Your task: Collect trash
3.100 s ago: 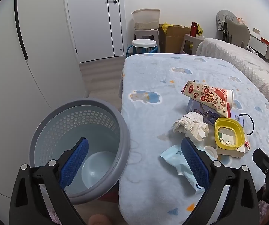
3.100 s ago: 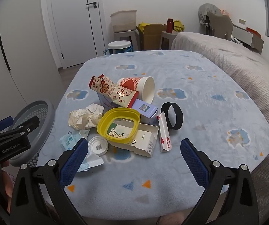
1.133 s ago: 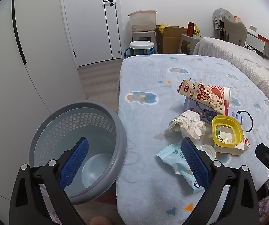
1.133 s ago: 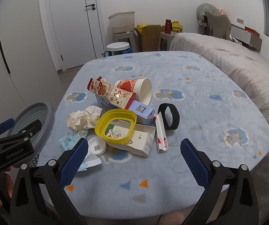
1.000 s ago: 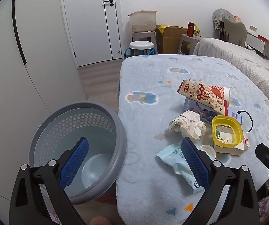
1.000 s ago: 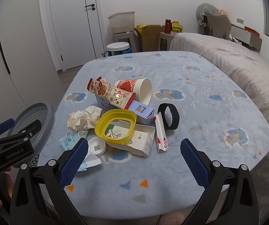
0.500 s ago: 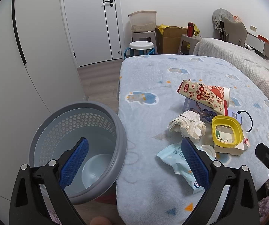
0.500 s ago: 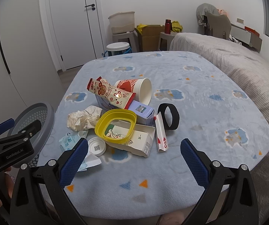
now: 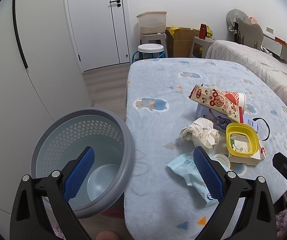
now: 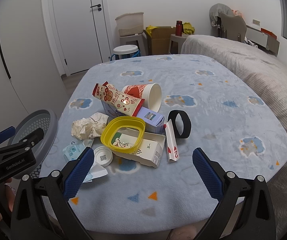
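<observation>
A pile of trash lies on the blue blanket-covered table (image 10: pixel 213 92): a red snack wrapper (image 10: pixel 117 99), a paper cup (image 10: pixel 145 96) on its side, crumpled paper (image 10: pixel 88 127), a yellow lid ring (image 10: pixel 123 134) on a white carton (image 10: pixel 149 150), a small cap (image 10: pixel 103 156), a blue wipes pack (image 9: pixel 191 172), a playing card (image 10: pixel 171 142) and a black band (image 10: pixel 180 127). A grey perforated bin (image 9: pixel 81 152) stands left of the table. My left gripper (image 9: pixel 143 172) is open, over the bin's edge. My right gripper (image 10: pixel 141 170) is open, at the table's near edge.
A white door (image 9: pixel 105 20), stools (image 9: pixel 150 50), a storage tub (image 9: pixel 152 23) and a cardboard box (image 9: pixel 180 40) stand at the back. A bed with a grey cover (image 10: pixel 243 64) runs along the right. The left gripper also shows in the right wrist view (image 10: pixel 9 152).
Since three seconds ago both views have pulled back slightly from the table. Over the last second nothing has visibly moved.
</observation>
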Available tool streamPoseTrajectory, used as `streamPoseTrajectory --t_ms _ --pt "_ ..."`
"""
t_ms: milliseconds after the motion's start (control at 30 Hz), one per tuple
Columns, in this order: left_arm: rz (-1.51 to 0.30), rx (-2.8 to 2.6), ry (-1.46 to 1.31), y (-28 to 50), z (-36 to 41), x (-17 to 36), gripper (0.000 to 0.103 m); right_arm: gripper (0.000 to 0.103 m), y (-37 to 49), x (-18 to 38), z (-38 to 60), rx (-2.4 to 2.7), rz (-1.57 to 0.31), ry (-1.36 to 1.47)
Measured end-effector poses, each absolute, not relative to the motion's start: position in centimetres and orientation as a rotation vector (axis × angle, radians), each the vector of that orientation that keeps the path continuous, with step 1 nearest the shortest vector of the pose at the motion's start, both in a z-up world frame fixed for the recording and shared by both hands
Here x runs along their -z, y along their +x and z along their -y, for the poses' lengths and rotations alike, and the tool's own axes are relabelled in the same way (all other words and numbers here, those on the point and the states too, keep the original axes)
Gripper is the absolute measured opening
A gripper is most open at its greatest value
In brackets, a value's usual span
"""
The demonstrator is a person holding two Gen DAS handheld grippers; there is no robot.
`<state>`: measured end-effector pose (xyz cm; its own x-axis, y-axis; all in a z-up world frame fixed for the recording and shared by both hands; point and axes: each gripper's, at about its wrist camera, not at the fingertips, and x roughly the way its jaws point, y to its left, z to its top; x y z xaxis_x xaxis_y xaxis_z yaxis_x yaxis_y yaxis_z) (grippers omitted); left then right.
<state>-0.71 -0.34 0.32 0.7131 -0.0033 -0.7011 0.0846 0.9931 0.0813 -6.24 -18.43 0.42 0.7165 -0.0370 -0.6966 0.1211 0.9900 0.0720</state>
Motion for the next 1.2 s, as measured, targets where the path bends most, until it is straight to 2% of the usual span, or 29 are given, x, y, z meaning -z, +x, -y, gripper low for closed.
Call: streamPoseTrajectory --t_ms 400,733,1200 --pt "-0.788 0.045 0.152 -1.4 0.8 0.3 0.095 0.097 -7.0 -1.0 19.4 0.070 -0.764 0.126" --pt "-0.901 0.098 0.113 -2.6 3.3 0.9 0.095 0.097 -8.1 -1.2 22.8 0.075 -0.729 0.179" --pt "-1.024 0.083 0.030 0.6 7.7 3.7 0.095 0.097 -7.5 -0.3 26.5 0.068 -0.767 0.246"
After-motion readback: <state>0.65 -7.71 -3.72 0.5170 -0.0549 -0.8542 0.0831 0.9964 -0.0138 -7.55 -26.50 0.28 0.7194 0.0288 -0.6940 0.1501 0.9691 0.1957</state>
